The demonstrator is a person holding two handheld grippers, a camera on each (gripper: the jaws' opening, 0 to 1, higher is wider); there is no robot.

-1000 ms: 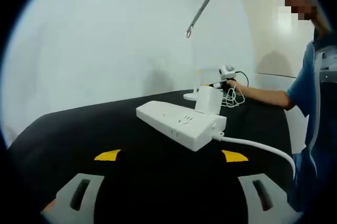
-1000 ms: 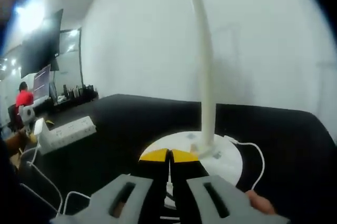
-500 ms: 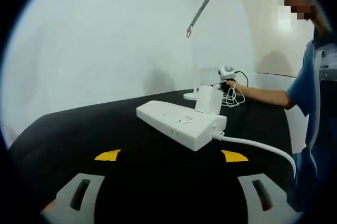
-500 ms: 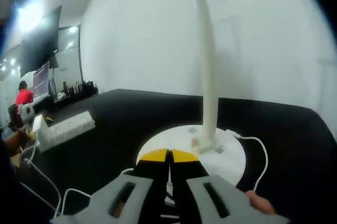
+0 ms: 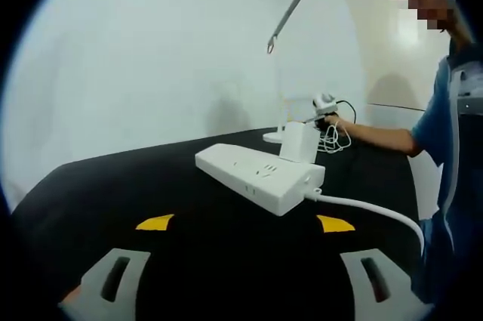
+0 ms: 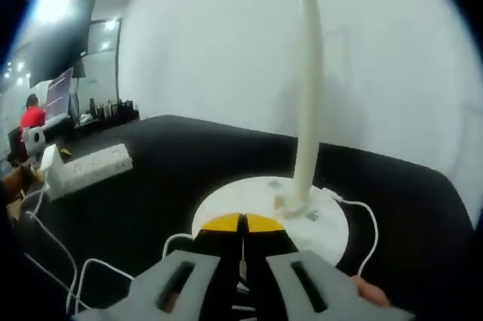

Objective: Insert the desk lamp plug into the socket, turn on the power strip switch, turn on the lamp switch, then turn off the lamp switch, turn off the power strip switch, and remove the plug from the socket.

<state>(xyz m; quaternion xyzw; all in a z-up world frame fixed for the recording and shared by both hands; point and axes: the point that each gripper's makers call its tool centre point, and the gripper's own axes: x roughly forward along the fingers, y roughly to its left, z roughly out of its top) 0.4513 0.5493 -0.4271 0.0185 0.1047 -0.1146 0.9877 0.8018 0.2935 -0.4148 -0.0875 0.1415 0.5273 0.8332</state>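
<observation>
In the left gripper view, the white power strip [image 5: 256,176] lies on the black table with the lamp's white plug [image 5: 299,142] standing in its near end. My left gripper [image 5: 245,223] is open, short of the strip, with nothing between its fingers. Behind the strip stands the desk lamp [image 5: 296,2], and a person's hand holds my right gripper [image 5: 324,104] by the lamp's base. In the right gripper view, my right gripper [image 6: 241,223] is shut, its tips over the near edge of the lamp's round white base [image 6: 330,223]. The lamp stem [image 6: 308,87] rises just beyond them.
The strip's thick white cable [image 5: 370,209] runs right towards a person in blue [image 5: 453,147]. The lamp's thin white cord [image 6: 56,245] loops over the table [image 6: 189,162] towards the power strip [image 6: 87,168]. A dark screen [image 6: 68,41] and a person in red [image 6: 32,115] are far left.
The right gripper view has shifted a little, so the lamp stem and base sit slightly further right. The right gripper stays shut. The left gripper view is unchanged.
</observation>
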